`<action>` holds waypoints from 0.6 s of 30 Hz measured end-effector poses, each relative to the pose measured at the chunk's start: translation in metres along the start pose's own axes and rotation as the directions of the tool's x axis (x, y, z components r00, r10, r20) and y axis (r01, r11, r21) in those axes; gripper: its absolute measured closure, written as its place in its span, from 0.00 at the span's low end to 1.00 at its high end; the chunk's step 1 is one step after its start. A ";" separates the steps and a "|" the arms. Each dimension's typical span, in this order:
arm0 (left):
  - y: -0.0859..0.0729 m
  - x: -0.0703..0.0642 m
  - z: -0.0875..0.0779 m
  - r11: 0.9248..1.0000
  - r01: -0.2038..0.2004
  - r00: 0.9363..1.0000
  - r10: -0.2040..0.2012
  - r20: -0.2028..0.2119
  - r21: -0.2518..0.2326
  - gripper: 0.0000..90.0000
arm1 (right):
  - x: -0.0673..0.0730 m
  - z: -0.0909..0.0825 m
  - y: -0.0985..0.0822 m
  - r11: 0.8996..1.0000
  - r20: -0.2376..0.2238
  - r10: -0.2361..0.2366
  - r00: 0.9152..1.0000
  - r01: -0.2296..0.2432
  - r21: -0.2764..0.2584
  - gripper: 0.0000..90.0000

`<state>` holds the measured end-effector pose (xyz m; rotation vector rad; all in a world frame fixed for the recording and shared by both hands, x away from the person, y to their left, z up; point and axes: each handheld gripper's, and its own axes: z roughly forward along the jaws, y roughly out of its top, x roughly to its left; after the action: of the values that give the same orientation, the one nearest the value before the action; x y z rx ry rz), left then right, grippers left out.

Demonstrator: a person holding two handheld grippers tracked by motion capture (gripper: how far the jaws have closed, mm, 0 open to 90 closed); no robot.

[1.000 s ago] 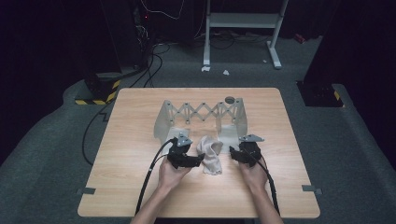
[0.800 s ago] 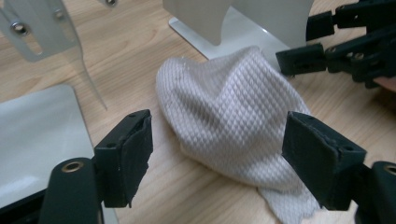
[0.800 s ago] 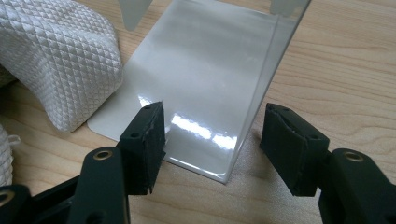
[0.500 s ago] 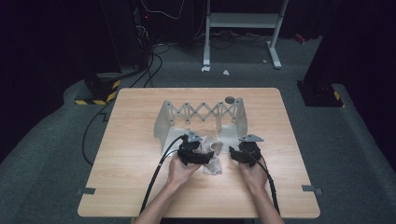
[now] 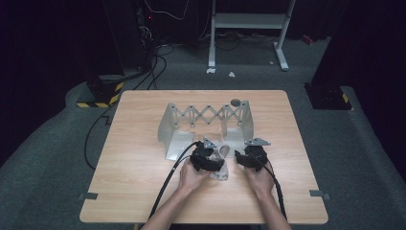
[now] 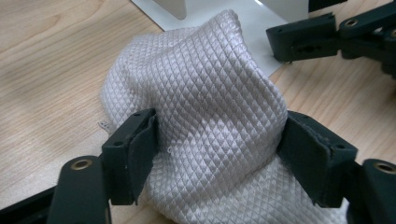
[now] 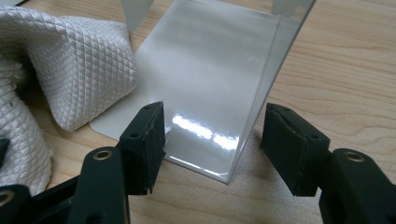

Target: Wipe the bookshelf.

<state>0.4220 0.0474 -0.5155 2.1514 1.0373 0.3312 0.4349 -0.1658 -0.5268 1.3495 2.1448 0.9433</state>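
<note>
**Soft quilted cloth bunched between the left jaws, ready to be pinched**

The cloth (image 6: 205, 116) lies crumpled on the wooden table (image 5: 134, 158), near the person's edge, with its far end resting on the shiny foot of the metal folding rack (image 5: 206, 124). The left gripper (image 6: 219, 149) straddles a raised hump of it. Its jaws have just been closing, and the fabric now fills the gap between them and bulges against both pads. Whether the pads already press hard enough to hold cannot be told, so the grip is best judged as not yet made.

The right gripper (image 7: 212, 140) hangs with its jaws apart and nothing between them, just above the corner of the rack's reflective foot, the cloth off to one side in its view. In the high view both hands sit close together at the cloth (image 5: 221, 160).

The cloth looks light, limp and thick, with a diamond-stitched surface that should give the pads good purchase rather than slip. It will not break, but it will sag and drag whatever is not lifted. A fold or doubled ridge such as the hump now between the left jaws seems the best place to take hold. A single flat layer would be harder to pick off the table. The trailing end may catch on the rack's foot.
</note>
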 end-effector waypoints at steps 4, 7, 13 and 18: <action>0.001 -0.008 0.004 0.997 -0.076 0.994 0.078 -0.070 0.020 0.37 | 0.000 0.000 0.000 1.000 -0.001 0.000 1.000 0.000 0.000 0.44; 0.000 -0.007 0.004 0.998 -0.070 0.995 0.070 -0.071 0.004 0.40 | 0.000 0.000 0.000 1.000 -0.003 0.002 1.000 -0.002 0.001 0.44; -0.001 -0.002 0.001 0.996 -0.092 0.992 0.091 -0.091 -0.007 0.70 | 0.000 0.000 0.000 1.000 -0.002 0.003 1.000 -0.003 0.001 0.44; -0.002 0.003 0.000 0.994 -0.105 0.991 0.104 -0.087 -0.009 0.83 | 0.000 0.001 0.001 1.000 -0.006 -0.002 1.000 0.002 0.000 0.44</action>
<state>0.4222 0.0505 -0.5168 2.2003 0.9683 0.4834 0.4361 -0.1653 -0.5268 1.3460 2.1504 0.9481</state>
